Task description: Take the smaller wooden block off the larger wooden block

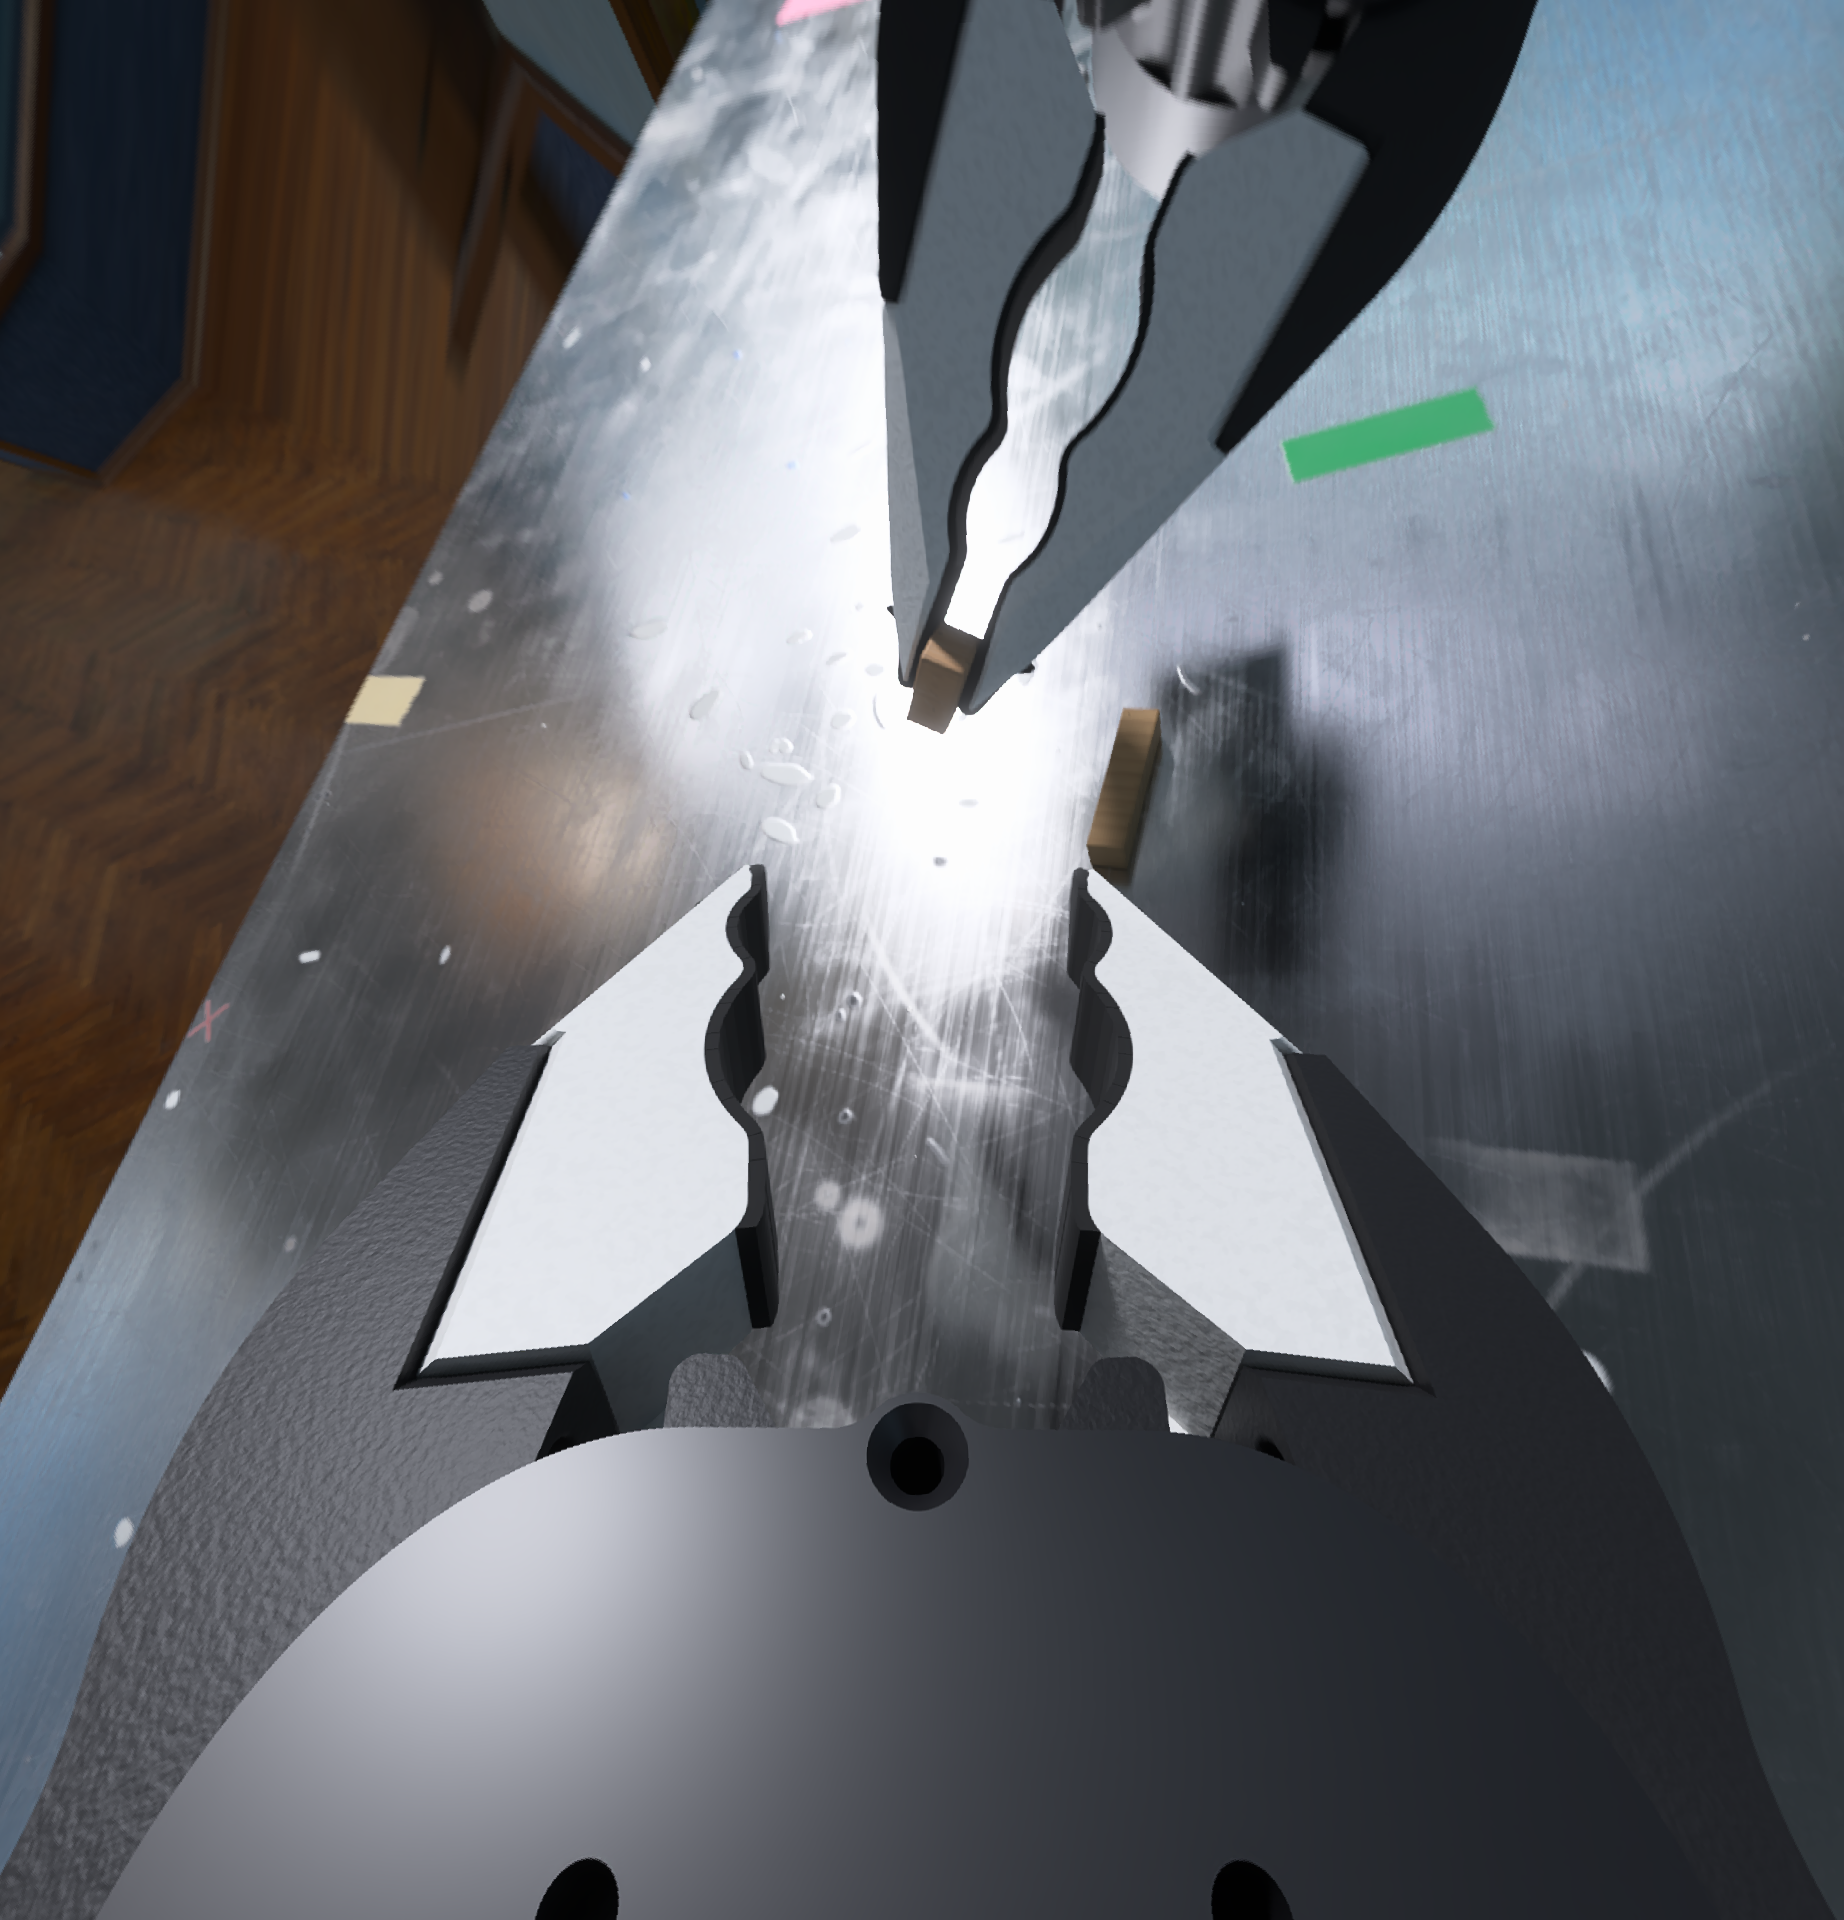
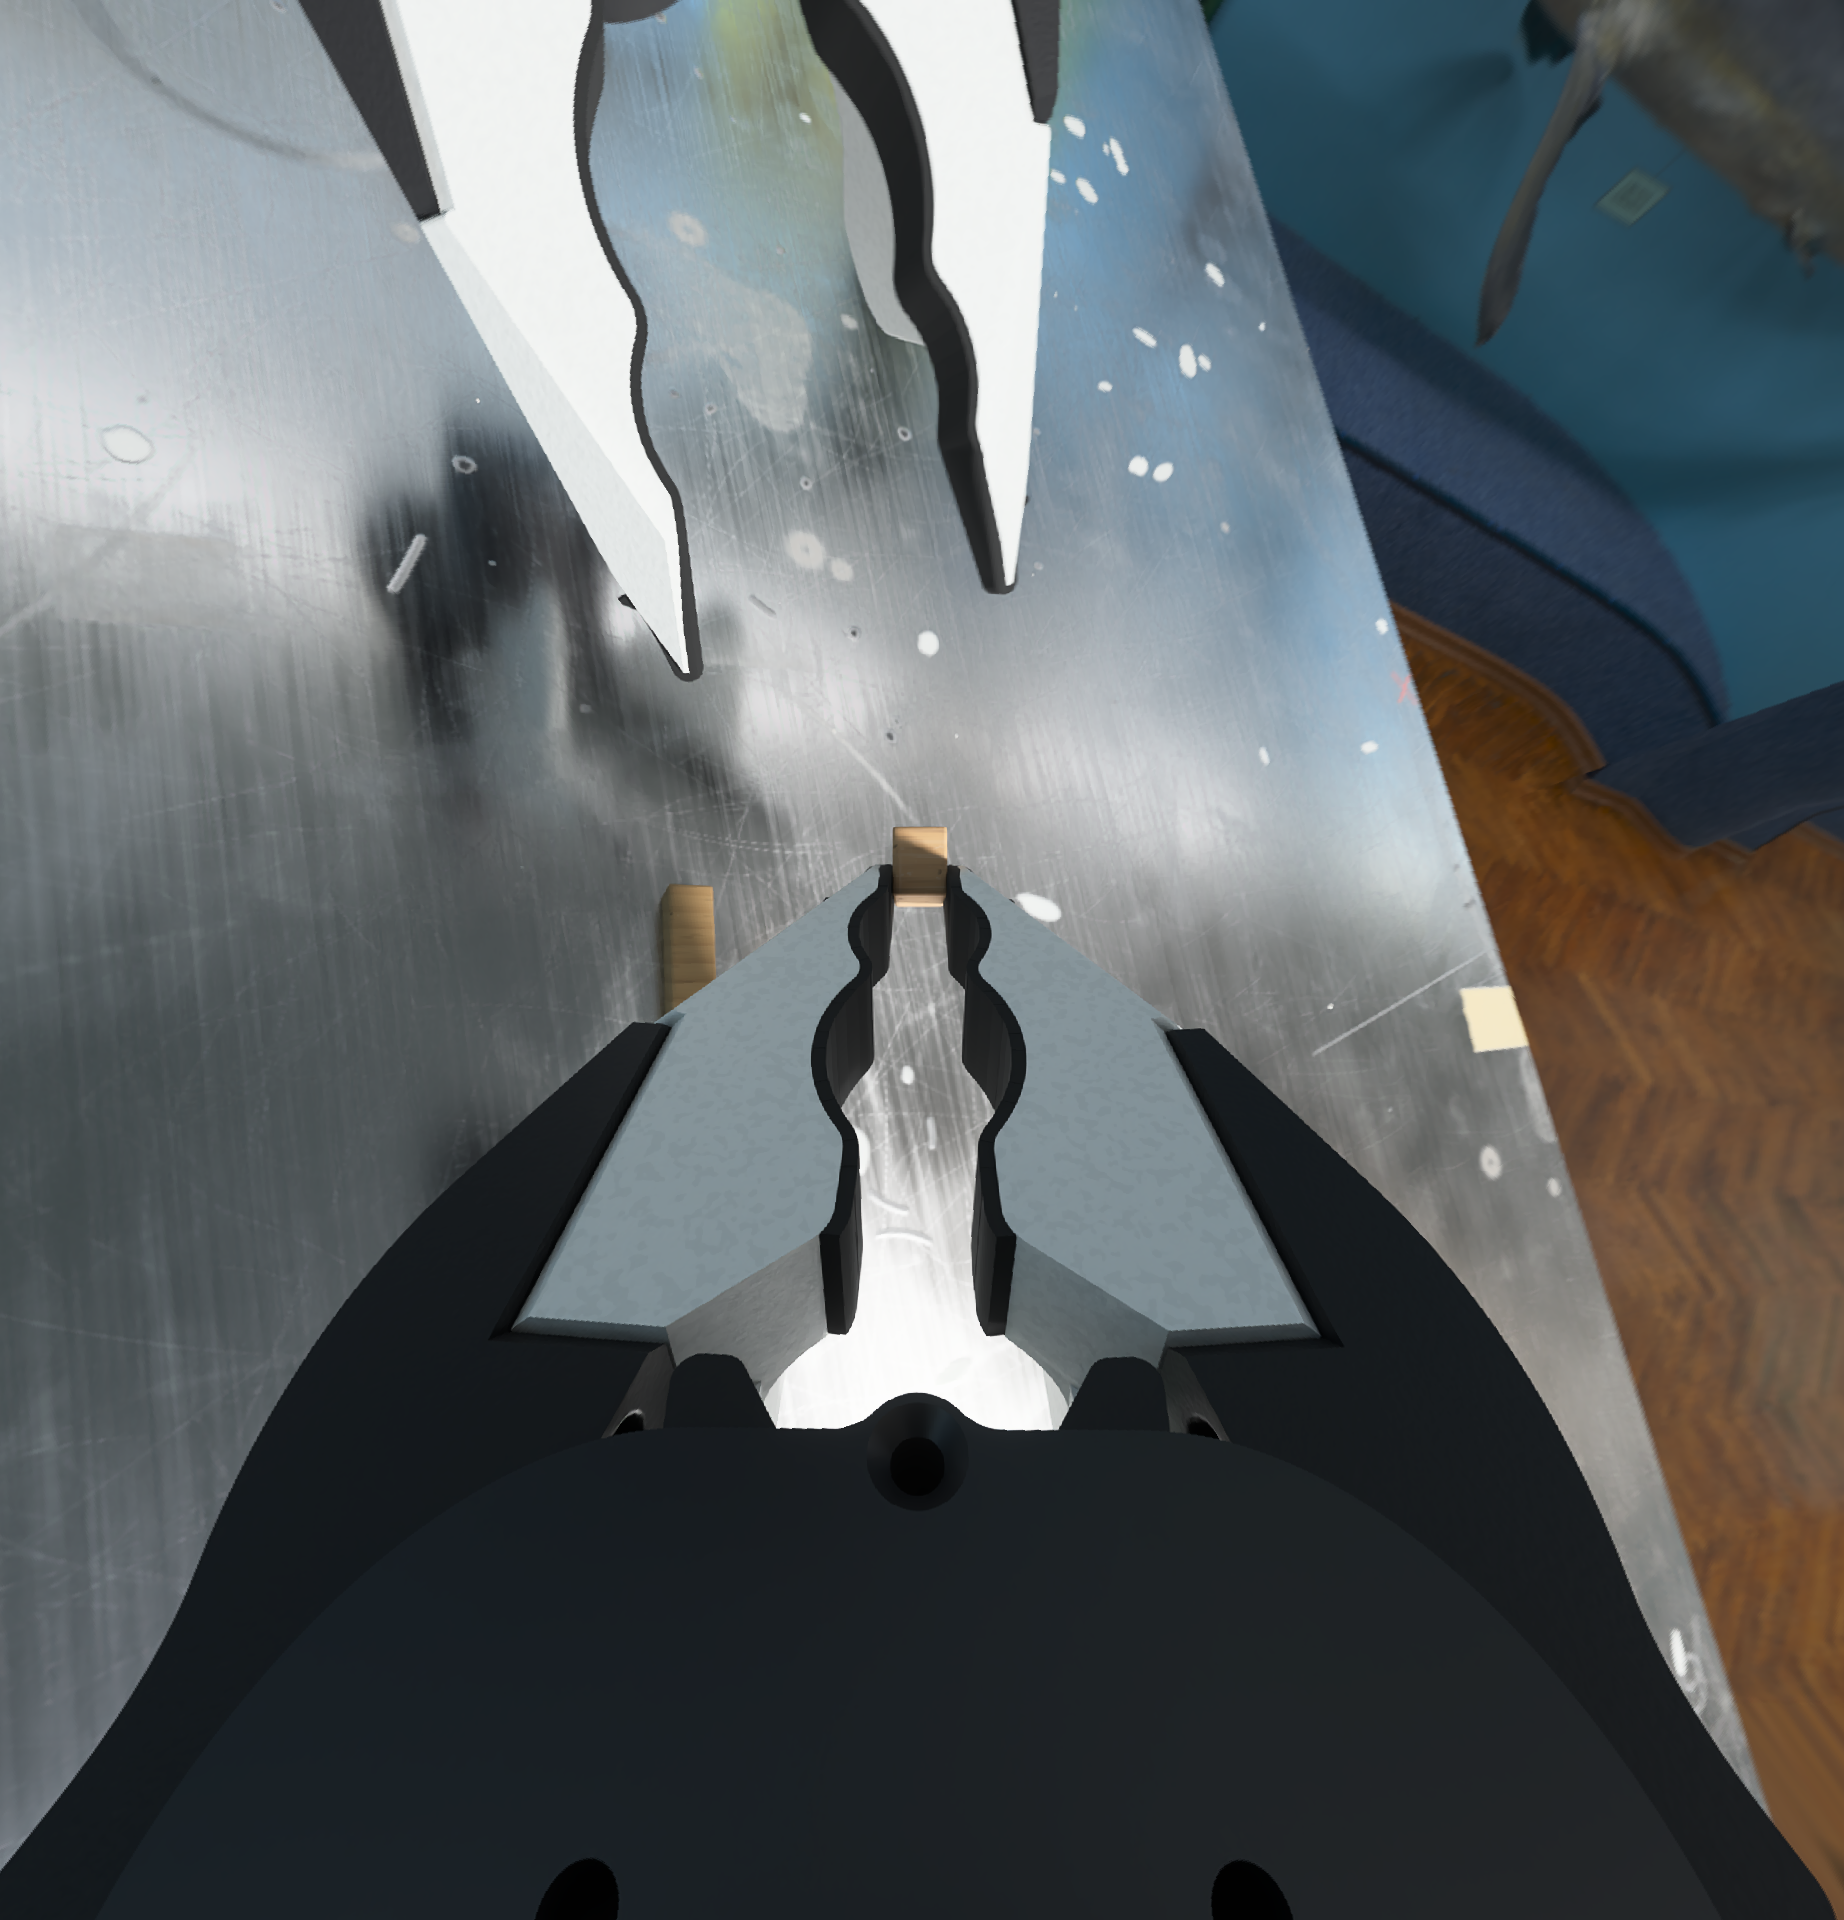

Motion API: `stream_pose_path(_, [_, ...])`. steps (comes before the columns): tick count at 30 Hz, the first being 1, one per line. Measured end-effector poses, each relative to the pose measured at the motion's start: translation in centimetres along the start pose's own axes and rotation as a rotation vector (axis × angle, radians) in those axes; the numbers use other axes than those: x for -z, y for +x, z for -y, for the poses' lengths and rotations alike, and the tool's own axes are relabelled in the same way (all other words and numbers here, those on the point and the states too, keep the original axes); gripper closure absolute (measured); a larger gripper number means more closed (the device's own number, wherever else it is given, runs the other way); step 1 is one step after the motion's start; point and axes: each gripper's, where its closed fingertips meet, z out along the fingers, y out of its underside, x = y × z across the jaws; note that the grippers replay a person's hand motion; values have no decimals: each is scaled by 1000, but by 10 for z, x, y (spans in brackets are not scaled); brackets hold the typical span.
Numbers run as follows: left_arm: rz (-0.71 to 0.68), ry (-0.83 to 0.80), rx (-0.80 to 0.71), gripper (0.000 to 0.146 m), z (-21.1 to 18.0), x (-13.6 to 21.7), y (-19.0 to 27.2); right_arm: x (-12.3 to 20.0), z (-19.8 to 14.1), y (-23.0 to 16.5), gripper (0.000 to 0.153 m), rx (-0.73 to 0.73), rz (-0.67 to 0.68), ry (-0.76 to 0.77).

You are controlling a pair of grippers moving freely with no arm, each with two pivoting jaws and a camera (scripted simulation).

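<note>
My right gripper [image 2: 918,883] is shut on the smaller wooden block [image 2: 919,862], a small tan cube held between its fingertips above the metal table. In the left wrist view the right gripper [image 1: 944,691] comes in from the top with the small block [image 1: 942,686] pinched at its tips. The larger wooden block [image 1: 1124,790], a long tan bar, lies on the table apart from the small block, to its right in that view; in the right wrist view the larger block [image 2: 689,945] lies left of my fingers. My left gripper [image 1: 918,883] is open and empty, and shows from the top in the right wrist view [image 2: 845,623].
The scratched metal table [image 1: 1520,831] has a green tape strip [image 1: 1385,434], a beige patch [image 1: 385,701] by its left edge and a pink scrap [image 1: 809,8] at the far end. The table edge runs diagonally with wooden floor [image 2: 1676,1039] and blue furniture [image 2: 1520,540] beyond.
</note>
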Motion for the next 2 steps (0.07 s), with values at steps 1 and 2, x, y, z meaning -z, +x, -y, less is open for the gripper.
stream_pose_path(1, [4, 21, 3, 85, 3, 1, -2, 1, 1, 1, 144, 16, -10, 8])
stream_pose_path(2, [4, 40, 8, 83, 5, 2, -2, 1, 2, 1, 144, 29, -17, 15])
